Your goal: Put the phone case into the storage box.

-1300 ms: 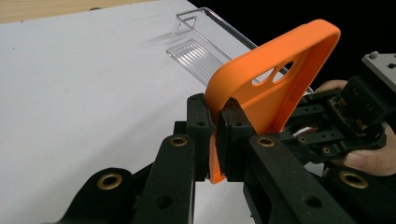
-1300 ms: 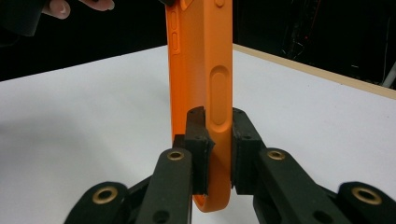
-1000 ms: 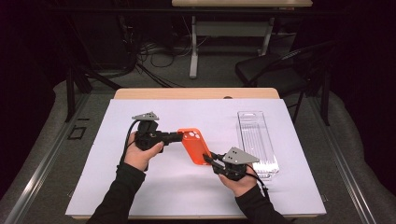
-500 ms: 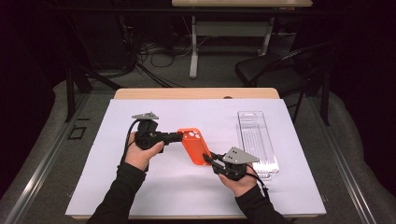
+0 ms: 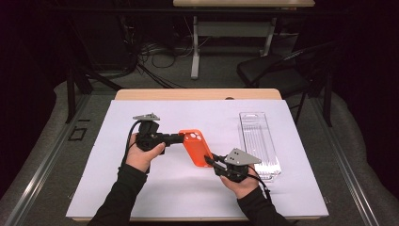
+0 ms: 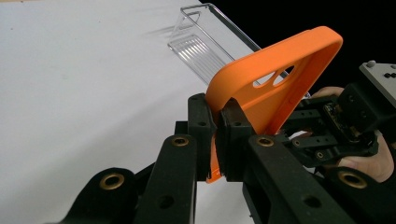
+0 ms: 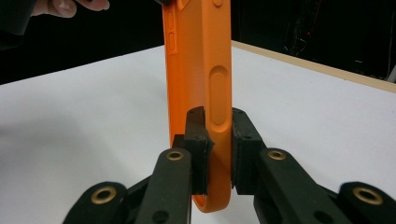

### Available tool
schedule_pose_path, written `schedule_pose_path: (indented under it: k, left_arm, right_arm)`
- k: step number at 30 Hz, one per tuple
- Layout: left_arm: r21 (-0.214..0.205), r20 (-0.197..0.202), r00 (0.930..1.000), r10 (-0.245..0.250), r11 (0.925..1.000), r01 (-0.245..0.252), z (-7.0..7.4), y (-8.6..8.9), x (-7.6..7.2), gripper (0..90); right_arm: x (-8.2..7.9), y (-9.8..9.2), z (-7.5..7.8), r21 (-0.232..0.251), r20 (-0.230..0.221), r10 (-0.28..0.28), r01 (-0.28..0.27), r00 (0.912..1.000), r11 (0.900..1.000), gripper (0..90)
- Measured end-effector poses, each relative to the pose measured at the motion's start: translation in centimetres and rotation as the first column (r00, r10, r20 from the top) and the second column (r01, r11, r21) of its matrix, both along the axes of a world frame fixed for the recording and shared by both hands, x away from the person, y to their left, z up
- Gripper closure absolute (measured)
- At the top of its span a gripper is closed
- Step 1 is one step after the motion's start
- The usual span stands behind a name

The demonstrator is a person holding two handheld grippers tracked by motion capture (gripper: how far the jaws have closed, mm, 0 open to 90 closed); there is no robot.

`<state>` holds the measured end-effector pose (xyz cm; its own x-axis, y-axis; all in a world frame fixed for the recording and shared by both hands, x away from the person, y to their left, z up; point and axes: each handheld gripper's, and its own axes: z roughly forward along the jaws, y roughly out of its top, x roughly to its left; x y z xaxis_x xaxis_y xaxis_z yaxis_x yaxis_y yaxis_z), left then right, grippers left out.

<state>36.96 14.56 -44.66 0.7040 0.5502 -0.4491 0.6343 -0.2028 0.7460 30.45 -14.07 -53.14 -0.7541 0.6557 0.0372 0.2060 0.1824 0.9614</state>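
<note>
Between both tools (image 5: 181, 138), unmarked orange case (image 5: 197, 148)

A phone case (image 5: 196, 148) hangs above the middle of a table (image 5: 94, 188), clamped between two hand-held grippers. The left gripper (image 5: 178, 138) meets the case from the left, at its far end; the right gripper (image 5: 210, 160) meets it from the right, at its near end, nearer the person. A plastic tray (image 5: 259, 143) lies flat on the table to the right of the case, just beyond the right gripper. Behind the table stand a chair (image 5: 277, 75), to the right, and a second table (image 5: 244, 4) farther back.
</note>
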Motion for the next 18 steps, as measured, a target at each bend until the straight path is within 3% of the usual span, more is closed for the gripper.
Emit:
schedule_pose_path:
  k: [10, 18]
  left_arm:
    - [-0.005, -0.013, 0.9999, 0.001, 1.0, -0.002, -0.01, 0.05, 0.0, 85.9]
    - [0.003, -0.021, 0.9997, 0.011, 0.9999, -0.011, -0.12, -0.04, 0.09, 85.9]
  right_arm:
    - [-0.04, 0.02, 0.07, 0.004, -0.002, -0.002, 0.002, 1.0, 1.0, 78.9]
    - [-0.19, 0.28, 0.16, -0.007, 0.004, 0.007, -0.007, 1.0, 1.0, 72.6]
